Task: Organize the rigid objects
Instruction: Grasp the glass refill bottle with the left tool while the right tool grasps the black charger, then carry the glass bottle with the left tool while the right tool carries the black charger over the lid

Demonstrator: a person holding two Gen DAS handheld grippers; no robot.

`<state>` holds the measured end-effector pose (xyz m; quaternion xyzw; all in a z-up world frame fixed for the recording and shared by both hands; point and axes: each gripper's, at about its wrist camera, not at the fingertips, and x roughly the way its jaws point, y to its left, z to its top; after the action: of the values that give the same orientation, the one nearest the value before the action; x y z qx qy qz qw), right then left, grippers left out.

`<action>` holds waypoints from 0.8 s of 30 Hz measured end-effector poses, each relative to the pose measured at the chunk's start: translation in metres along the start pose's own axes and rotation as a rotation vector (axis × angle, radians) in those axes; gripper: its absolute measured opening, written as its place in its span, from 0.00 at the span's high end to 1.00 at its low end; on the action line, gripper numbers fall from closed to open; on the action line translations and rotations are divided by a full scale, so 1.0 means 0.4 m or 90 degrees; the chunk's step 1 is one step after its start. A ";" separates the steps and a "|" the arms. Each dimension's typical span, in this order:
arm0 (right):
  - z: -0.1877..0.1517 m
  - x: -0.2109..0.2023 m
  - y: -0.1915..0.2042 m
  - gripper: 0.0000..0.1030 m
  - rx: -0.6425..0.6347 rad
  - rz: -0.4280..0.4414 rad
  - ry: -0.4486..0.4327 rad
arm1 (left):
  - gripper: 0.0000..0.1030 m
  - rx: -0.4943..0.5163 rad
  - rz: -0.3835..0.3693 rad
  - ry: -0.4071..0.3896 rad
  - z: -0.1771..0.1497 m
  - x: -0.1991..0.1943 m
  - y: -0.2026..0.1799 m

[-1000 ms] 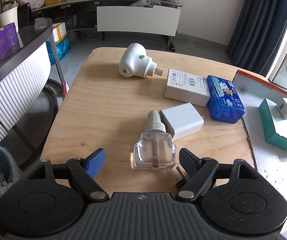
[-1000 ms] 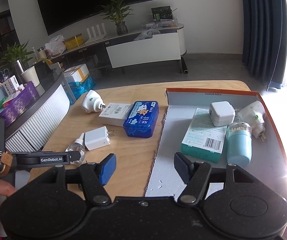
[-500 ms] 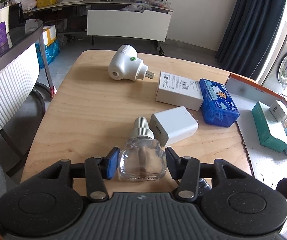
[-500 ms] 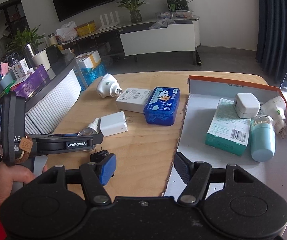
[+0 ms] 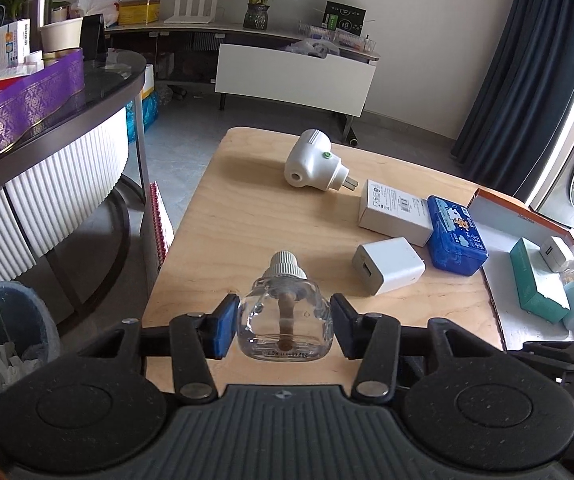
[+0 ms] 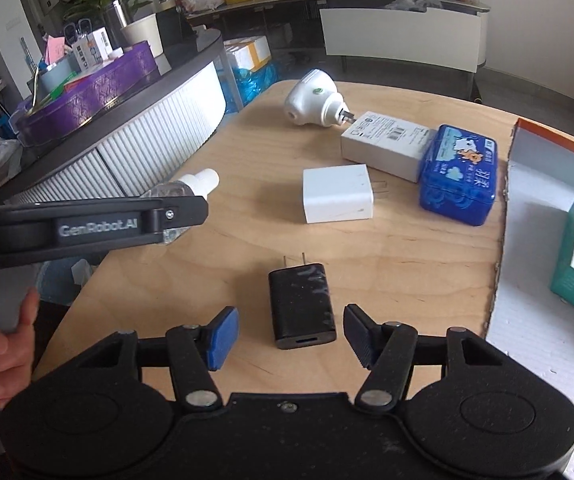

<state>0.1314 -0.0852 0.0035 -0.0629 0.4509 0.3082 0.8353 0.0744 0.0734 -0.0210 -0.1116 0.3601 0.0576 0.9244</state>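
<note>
Left wrist first: left claw [image 5: 285, 328] is clamped on a clear glass refill bottle [image 5: 285, 322], both pads against its flat sides, white ribbed cap pointing away from the camera, so the bottle's long axis runs straight along the claw's pointing line; it looks raised off the bench [image 5: 247, 216], though contact underneath can't be confirmed. Ahead and to the right lie a white charger [image 5: 389, 266], white box [image 5: 395, 214], blue tin [image 5: 457, 240] and a white plug-in heater [image 5: 311, 160]; the orange-rimmed tray [image 5: 527, 216] is far right, so the bottle's likely drop is rightward across the bench. Right wrist next: right claw [image 6: 287, 332] is at a medium gap, its jaws having just been closing, with a black charger [image 6: 301, 306] lying flat between them but neither pad touching it. Charger's long axis runs along the claw's pointing line, prongs at the far end, USB end nearest the camera, so the pads face its long sides, a squeeze from here should catch it. Right hand is plainly the nearer one for this piece; left claw's finger [image 6: 87, 228] crosses the view at left, well apart.
</note>
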 end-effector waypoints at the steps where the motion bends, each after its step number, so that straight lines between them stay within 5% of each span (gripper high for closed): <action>1: 0.002 0.017 0.006 0.37 -0.003 -0.007 0.005 | 0.52 -0.002 0.002 -0.003 -0.001 -0.002 0.001; 4: 0.006 0.035 0.019 0.57 -0.020 -0.034 -0.004 | 0.52 -0.010 -0.001 -0.006 0.000 -0.009 0.004; 24: 0.016 -0.175 -0.055 0.58 0.070 -0.057 -0.123 | 0.52 0.027 -0.044 -0.034 -0.003 -0.057 -0.108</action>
<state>0.1204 -0.1323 0.0590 -0.0074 0.3813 0.2499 0.8900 0.0649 0.0309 0.0009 -0.1027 0.3324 0.0207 0.9373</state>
